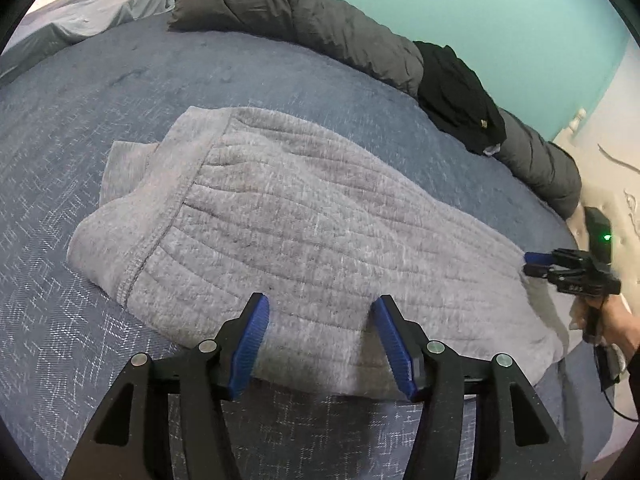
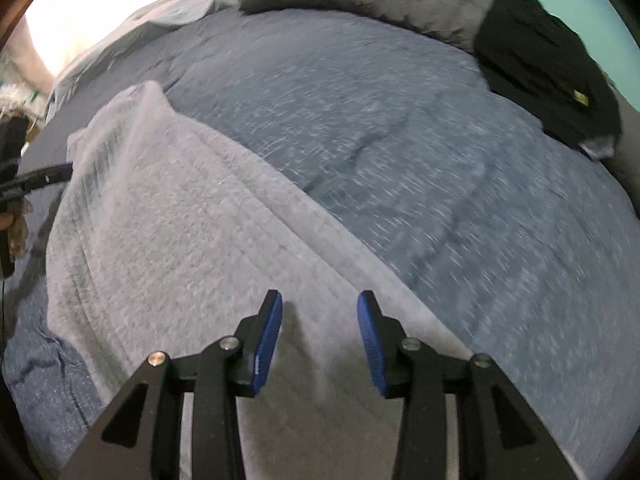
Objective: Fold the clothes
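Note:
A grey ribbed knit garment (image 1: pixel 288 224) lies spread on the blue bedspread (image 1: pixel 100 80), with a seam and a folded part at its left end. My left gripper (image 1: pixel 320 316) is open just above its near edge, holding nothing. My right gripper (image 2: pixel 320 312) is open over the garment (image 2: pixel 180 220) at its other end. The right gripper also shows in the left wrist view (image 1: pixel 532 264) at the garment's far right edge. The left gripper shows at the left edge of the right wrist view (image 2: pixel 60 172), beside the cloth. The right wrist view is blurred.
A rolled dark grey duvet (image 1: pixel 320 20) runs along the back of the bed against a teal wall. A black garment (image 1: pixel 460 96) lies on it at the right, also in the right wrist view (image 2: pixel 548 68). A pale blue sheet (image 1: pixel 92 12) lies back left.

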### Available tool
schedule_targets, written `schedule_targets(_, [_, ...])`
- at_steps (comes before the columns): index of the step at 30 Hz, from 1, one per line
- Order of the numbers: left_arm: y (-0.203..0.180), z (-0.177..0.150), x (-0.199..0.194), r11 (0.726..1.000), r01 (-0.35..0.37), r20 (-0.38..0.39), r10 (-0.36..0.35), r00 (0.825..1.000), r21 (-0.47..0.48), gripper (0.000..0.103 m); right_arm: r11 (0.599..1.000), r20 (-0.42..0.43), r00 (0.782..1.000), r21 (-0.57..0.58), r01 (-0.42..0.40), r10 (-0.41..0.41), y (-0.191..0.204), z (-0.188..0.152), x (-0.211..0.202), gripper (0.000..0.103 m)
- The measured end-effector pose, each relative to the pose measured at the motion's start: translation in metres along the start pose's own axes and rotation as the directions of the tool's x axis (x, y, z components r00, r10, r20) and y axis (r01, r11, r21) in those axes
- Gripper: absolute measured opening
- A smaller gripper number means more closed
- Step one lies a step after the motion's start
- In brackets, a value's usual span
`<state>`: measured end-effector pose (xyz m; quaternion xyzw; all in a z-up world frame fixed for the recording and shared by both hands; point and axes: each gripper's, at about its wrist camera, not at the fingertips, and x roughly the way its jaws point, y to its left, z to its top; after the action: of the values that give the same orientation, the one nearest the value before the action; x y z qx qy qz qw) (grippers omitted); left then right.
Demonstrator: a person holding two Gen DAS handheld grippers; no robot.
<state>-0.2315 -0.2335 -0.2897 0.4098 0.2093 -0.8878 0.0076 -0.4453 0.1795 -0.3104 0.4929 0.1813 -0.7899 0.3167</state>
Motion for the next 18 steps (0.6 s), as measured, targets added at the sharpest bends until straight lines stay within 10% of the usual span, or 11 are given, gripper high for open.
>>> schedule_targets(7, [0.001, 0.0, -0.002, 1.0, 0.016, 0.005, -0.016, 1.0, -0.013, 0.062, 0.997, -0.054, 0.998, -0.075, 0.011, -0.015, 0.007, 0.009, 0.024, 0.038])
schedule_targets(12, [0.001, 0.0, -0.002, 1.0, 0.02, 0.006, -0.019, 1.0, -0.008, 0.062, 0.993, -0.063, 0.998, -0.121, 0.006, -0.014, 0.009, 0.01, 0.025, 0.008])
schedule_targets(18, [0.005, -0.002, -0.005, 0.999, 0.026, 0.007, -0.026, 1.0, -0.027, 0.062, 0.984, -0.021, 0.999, -0.174, 0.03, -0.034, 0.017, 0.009, 0.007, 0.003])
